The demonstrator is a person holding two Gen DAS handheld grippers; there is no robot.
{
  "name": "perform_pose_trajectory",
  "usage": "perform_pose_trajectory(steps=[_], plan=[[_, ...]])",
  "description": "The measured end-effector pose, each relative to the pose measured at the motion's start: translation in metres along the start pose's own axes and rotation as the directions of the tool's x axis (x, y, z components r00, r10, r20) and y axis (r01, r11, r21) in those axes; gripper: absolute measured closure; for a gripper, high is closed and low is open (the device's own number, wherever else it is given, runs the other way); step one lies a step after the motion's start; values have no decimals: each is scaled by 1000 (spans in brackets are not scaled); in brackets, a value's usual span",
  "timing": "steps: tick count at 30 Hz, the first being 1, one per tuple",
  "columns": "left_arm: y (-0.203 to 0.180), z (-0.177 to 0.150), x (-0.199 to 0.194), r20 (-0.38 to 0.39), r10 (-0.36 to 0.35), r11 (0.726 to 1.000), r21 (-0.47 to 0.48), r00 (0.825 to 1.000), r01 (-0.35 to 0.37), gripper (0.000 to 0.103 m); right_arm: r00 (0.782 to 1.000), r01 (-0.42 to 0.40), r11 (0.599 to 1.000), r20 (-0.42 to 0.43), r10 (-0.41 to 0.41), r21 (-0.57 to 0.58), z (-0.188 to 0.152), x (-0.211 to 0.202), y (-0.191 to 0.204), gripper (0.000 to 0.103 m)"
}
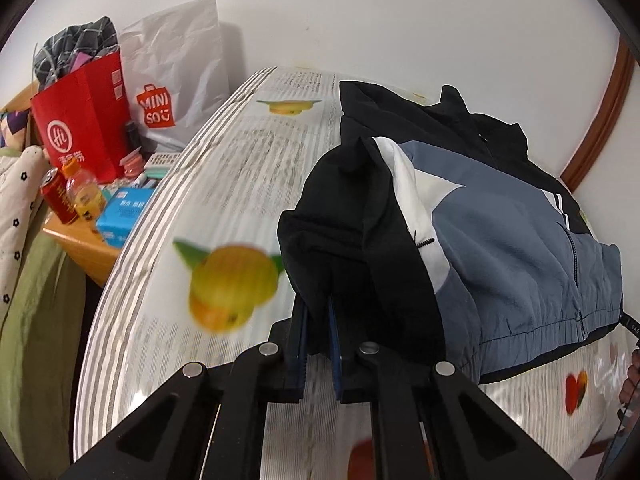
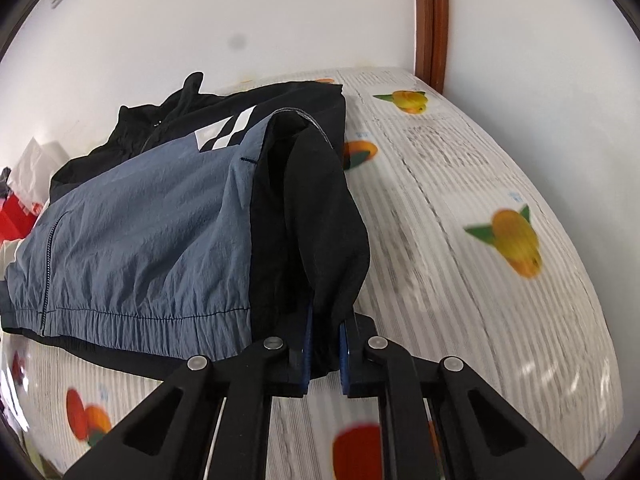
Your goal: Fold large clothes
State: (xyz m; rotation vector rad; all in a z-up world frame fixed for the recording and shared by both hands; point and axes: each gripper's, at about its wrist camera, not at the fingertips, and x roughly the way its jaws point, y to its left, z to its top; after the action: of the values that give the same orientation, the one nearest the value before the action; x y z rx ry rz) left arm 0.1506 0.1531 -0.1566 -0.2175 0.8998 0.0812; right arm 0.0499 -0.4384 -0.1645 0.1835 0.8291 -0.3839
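A black, grey-blue and white zip jacket (image 1: 520, 248) lies on a bed covered by a striped sheet with fruit prints (image 1: 224, 184). My left gripper (image 1: 318, 328) is shut on the jacket's black left sleeve (image 1: 352, 232), which rises bunched from between the pads. In the right wrist view the same jacket (image 2: 140, 232) spreads to the left, its elastic hem toward me. My right gripper (image 2: 325, 344) is shut on the black right sleeve (image 2: 316, 216), lifted off the sheet (image 2: 460, 208).
Left of the bed stands a wooden bedside table (image 1: 84, 244) crowded with a red paper bag (image 1: 80, 120), a white shopping bag (image 1: 172, 76), a red can (image 1: 60, 200), a juice bottle (image 1: 82, 192) and a blue box (image 1: 120, 216). A white wall and a wooden door frame (image 2: 430, 20) bound the bed's far side.
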Motion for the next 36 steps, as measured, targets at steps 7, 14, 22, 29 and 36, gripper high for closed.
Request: perform_pose_trajectory(steps=[7,14,22,29,36], plan=[[2,-29,-18,11,-9,1000,19,1000,9,91,999,50,999,13,-50,-20,-26,-19,-2,88],[5,-35,-41,42,-12,999,36,999,10,68,990,116,992,93,-111,-56,-33,-59,4,61],[2,-36,-63,149,-158,987,-8,976,162,50,985,-10,998,174,21,-64,-26,-76,31,50],[-21,-31,-45,85,-197,980,21,977,196,50,990,-29,999,136,33,-31,-24,-44,47,52],[-25,-28,-28,44,-209,978,-19,977,210,55,992,21,1000,126,-18,-20,-21,-27,53,73]])
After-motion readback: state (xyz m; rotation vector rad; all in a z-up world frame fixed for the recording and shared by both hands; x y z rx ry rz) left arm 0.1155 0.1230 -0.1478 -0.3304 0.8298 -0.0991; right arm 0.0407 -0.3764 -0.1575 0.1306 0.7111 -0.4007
